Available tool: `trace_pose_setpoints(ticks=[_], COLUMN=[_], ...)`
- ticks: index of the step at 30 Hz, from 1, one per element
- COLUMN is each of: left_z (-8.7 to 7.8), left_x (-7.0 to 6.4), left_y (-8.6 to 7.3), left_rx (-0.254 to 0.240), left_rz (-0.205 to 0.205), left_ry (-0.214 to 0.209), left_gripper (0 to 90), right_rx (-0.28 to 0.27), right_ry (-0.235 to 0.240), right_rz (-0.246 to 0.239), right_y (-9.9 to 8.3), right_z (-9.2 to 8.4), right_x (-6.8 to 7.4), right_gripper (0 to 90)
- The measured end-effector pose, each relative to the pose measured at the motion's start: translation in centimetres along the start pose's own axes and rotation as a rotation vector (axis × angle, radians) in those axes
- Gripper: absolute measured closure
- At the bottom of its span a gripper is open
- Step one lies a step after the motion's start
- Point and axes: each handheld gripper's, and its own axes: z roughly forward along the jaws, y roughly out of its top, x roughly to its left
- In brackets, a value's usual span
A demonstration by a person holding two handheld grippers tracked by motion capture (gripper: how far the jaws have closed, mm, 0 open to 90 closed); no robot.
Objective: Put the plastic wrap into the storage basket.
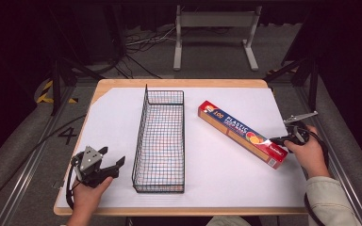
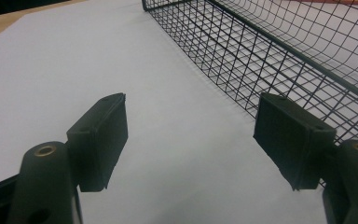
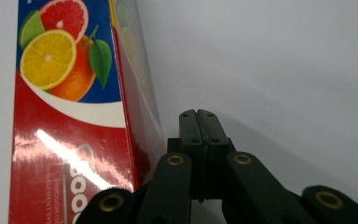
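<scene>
A long plastic wrap box (image 1: 243, 133), red and blue with citrus fruit printed on it, lies flat on the white sheet (image 1: 113, 122) that covers the wooden counter (image 1: 179, 83). It sits to the right of the wire basket (image 1: 160, 141), well apart from it, and runs on a slant: its far end points toward the basket's far right corner, its near end lies farther out to the right.

The right tool (image 1: 277, 140) is at that near end of the box, held low over the sheet by the person's right hand (image 1: 311, 155). In the right gripper view its two black jaws are pressed flat together with nothing between them, clenched on empty air, and they lie just beside the box's long red side (image 3: 135, 116); whether they actually touch the cardboard I cannot tell. The tool's tip points back toward the basket.

The basket itself is a long, narrow black mesh tray standing upright on the sheet, its long axis running away from the person, and it holds nothing.

The left tool (image 1: 114, 157) is on the other side of the basket, near the basket's near left corner, in the person's left hand (image 1: 87, 195) at the counter's front edge. In the left gripper view its jaws stand wide apart, released, with only bare white sheet between them and the basket's mesh wall (image 2: 261, 56) just beyond its right-hand pad (image 2: 291, 140).
</scene>
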Motion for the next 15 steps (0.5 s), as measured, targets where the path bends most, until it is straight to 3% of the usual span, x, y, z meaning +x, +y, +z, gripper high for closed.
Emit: trace_pose_setpoints(ticks=[3,4,10,15], left_z=[0.0,0.0,0.0,0.0], left_x=[0.0,0.0,0.0,0.0], left_y=[0.0,0.0,-0.1,0.0], left_rx=[0.001,-0.001,-0.004,-0.004], left_rz=[-0.001,-0.001,-0.004,-0.004], left_ry=[0.0,0.001,0.003,0.005], left_gripper=[26.1,26.2,26.4,26.4], right_rx=[0.027,0.033,0.062,0.069], right_ry=[0.032,0.021,0.055,0.089], right_rz=[0.0,-0.01,-0.032,-0.069], right_y=[-0.1,-0.1,-0.5,-1.4], right_z=[0.1,0.1,0.0,-0.1], right_x=[0.2,0.3,1.1,3.0], right_gripper=[90.0,90.0,90.0,90.0])
